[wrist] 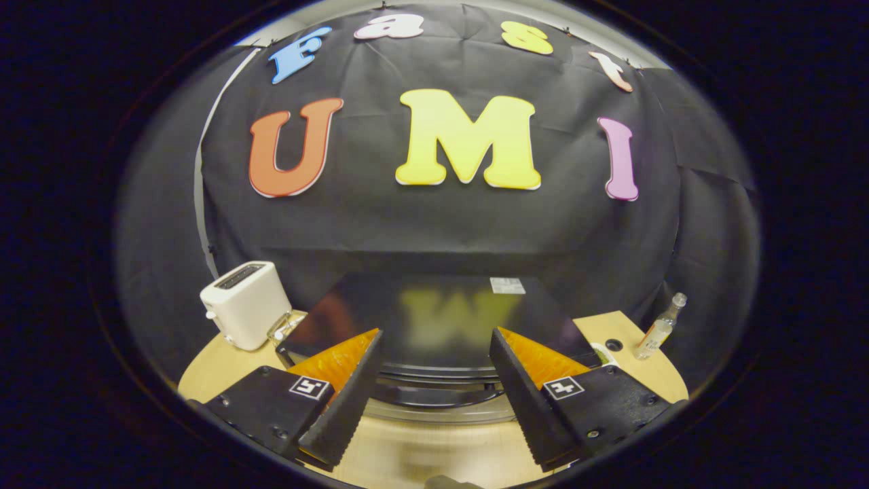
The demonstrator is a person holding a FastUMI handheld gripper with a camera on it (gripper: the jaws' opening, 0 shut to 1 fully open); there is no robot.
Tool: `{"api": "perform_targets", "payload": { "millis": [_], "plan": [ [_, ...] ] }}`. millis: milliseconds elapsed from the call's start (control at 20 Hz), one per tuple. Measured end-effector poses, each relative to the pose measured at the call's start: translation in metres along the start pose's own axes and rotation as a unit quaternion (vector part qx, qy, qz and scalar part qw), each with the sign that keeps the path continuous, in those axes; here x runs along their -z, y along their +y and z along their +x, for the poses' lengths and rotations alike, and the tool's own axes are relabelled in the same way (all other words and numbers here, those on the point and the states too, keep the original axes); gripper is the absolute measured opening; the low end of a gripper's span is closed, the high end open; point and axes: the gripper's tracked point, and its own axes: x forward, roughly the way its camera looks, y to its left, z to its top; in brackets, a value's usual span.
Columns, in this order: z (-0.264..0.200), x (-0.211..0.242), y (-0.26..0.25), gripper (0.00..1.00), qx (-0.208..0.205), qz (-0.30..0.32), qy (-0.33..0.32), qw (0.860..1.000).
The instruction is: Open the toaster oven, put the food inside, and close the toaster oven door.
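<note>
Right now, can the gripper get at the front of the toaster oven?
Probably yes. The gripper is open, and the toaster oven sits just ahead of its fingers with nothing between them. The white toaster stands off to one side.

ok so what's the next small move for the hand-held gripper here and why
Probably lower it and ease it forward toward the front edge of the toaster oven. The hand-held gripper is open, with nothing between its fingers. It looks down on the oven's dark glossy top, and the door's handle can't be made out from here, so the oven front has to come into view first.
</note>
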Motion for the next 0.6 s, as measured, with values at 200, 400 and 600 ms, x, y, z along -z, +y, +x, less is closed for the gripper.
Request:
{"api": "perform_targets", "payload": {
  "millis": [200,400,600],
  "plan": [
    [0.004,0.01,0.0,0.99,0.01,-0.015,-0.001,1.0],
    [-0.003,0.015,0.002,0.99,0.007,-0.01,-0.001,1.0],
    [-0.014,0.022,0.002,0.99,0.003,0.003,0.003,1.0]
  ]
}}
